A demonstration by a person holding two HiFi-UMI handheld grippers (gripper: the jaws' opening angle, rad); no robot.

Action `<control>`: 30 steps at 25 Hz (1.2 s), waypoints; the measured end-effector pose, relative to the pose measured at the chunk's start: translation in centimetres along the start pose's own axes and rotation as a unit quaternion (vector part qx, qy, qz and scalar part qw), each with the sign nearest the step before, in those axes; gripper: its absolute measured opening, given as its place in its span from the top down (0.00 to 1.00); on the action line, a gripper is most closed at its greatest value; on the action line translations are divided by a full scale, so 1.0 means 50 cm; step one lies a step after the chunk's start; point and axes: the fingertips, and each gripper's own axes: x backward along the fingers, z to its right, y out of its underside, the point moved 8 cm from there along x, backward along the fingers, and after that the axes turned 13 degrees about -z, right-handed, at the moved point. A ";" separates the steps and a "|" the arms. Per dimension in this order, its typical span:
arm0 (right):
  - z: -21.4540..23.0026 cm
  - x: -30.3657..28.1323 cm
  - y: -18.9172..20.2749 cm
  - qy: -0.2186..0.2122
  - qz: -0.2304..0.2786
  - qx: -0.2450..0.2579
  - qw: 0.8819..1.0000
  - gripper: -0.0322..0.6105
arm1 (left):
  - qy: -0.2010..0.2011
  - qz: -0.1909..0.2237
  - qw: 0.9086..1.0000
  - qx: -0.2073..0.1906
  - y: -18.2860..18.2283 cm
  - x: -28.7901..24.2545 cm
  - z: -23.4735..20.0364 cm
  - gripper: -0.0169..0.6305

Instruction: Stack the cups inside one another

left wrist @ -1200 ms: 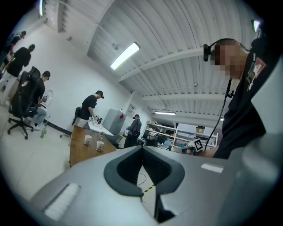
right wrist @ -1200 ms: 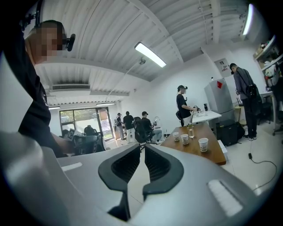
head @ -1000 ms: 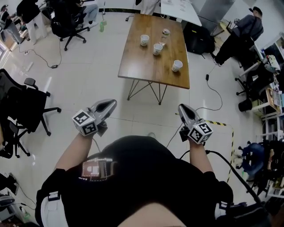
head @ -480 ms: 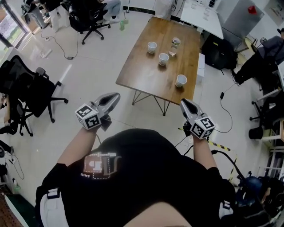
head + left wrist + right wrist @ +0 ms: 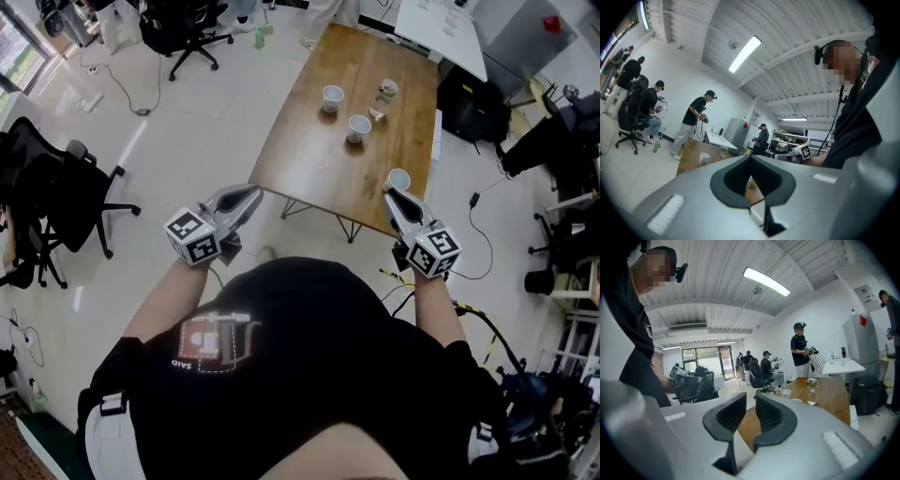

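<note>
Three white paper cups stand apart on the wooden table [image 5: 309, 159]: a far one [image 5: 333, 97], a middle one [image 5: 359, 127] and a near one [image 5: 398, 180] by the front right edge. My left gripper [image 5: 253, 193] is held level at the table's near left corner, its jaws shut with nothing in them [image 5: 751, 158]. My right gripper [image 5: 389, 196] hangs just short of the near cup. Its jaws are opening, with a narrow gap and nothing between them [image 5: 751, 397]. The right gripper view shows two cups [image 5: 786, 393] [image 5: 796, 401] farther along the table.
A small clear bottle [image 5: 386, 92] stands by the far cups. Black office chairs [image 5: 56, 202] are at the left, a black bag [image 5: 469, 94] and a white table [image 5: 441, 19] beyond the wooden one. Cables lie on the floor. Several people stand in the room.
The table and cups have come much closer in the head view. Both grippers have moved forward, from over open floor to the table's near edge.
</note>
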 end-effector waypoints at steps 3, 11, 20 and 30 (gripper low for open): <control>-0.008 -0.050 -0.023 0.021 -0.013 -0.002 1.000 0.83 | 0.024 -0.010 1.000 -0.008 -0.020 -0.014 -0.074 0.97; 0.035 -0.193 -0.116 0.043 -0.056 0.038 0.997 0.82 | 0.025 -0.011 1.000 -0.015 -0.083 -0.013 -0.248 0.97; 0.277 -0.481 -0.262 0.018 -0.193 0.151 0.969 0.65 | -0.070 0.009 0.997 0.040 -0.043 0.023 -0.248 0.97; 0.385 -0.808 -0.171 0.050 -0.381 0.231 0.894 0.65 | -0.189 0.000 0.979 0.080 -0.028 0.196 -0.281 0.97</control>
